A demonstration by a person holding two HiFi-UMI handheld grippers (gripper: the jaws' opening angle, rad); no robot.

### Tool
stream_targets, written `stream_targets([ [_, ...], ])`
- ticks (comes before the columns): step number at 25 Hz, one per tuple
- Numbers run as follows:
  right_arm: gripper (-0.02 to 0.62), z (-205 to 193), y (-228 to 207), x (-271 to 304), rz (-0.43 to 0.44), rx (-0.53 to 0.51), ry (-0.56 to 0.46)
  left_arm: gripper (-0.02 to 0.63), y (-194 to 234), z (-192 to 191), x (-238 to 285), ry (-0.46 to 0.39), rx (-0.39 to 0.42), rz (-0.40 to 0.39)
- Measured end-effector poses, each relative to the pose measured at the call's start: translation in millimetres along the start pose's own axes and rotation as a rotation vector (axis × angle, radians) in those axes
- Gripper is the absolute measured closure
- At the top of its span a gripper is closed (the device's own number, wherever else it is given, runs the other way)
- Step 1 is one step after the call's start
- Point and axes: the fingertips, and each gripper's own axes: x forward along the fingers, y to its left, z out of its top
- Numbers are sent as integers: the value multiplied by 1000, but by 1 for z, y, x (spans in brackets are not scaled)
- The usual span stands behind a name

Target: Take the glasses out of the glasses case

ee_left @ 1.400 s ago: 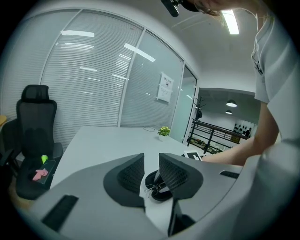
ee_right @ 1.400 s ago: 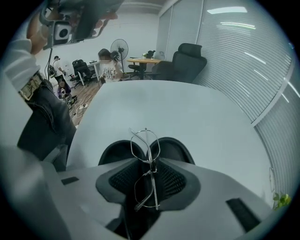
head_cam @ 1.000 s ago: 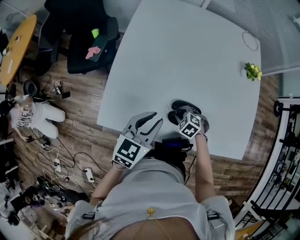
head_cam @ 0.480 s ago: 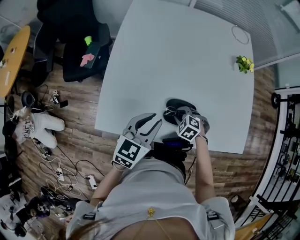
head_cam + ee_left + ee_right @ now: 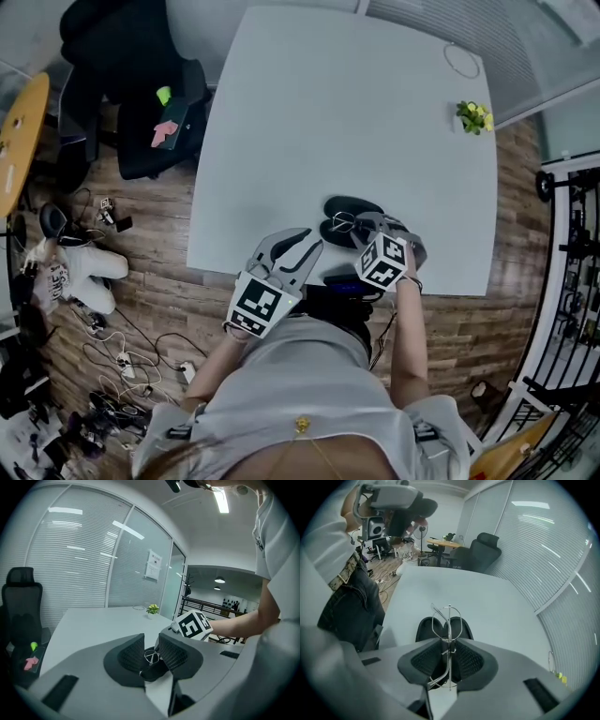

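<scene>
Our left gripper (image 5: 151,645) hangs part-open and empty over the table's (image 5: 487,602) near edge. Our right gripper (image 5: 449,641) pinches the glasses (image 5: 449,620) over the open glasses case (image 5: 424,628) by that edge. We judge the lift-out is under way, and next we need to carry them clear.

Free room across the table (image 5: 328,122)
Open glasses case (image 5: 352,204) sits by the near edge; a small plant (image 5: 473,116) stands near the far right corner.
</scene>
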Motion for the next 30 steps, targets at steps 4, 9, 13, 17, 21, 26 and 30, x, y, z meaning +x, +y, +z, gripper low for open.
stream_targets([
  [4, 485, 10, -5, -20, -34, -16, -20, 494, -2, -1, 2, 2, 9, -14],
  [9, 486, 22, -8, -46, -68, -52, -36, 494, -6, 1, 3, -2, 20, -33],
  [13, 486, 30, -11, -66, -101, -55, -43, 494, -6, 0, 4, -7, 27, -47],
  [17, 486, 33, -12, -81, -131, -70, -32, 494, -6, -1, 4, -9, 27, -63],
  [21, 486, 36, -12, -91, -150, -86, -16, 494, -5, 1, 4, -12, 32, -77],
  [26, 488, 34, -12, -97, -165, -74, -1, 494, -6, 4, 5, -18, 41, -96],
  [30, 488, 32, -9, -101, -167, -66, -2, 495, -8, 5, 6, -20, 46, -100],
])
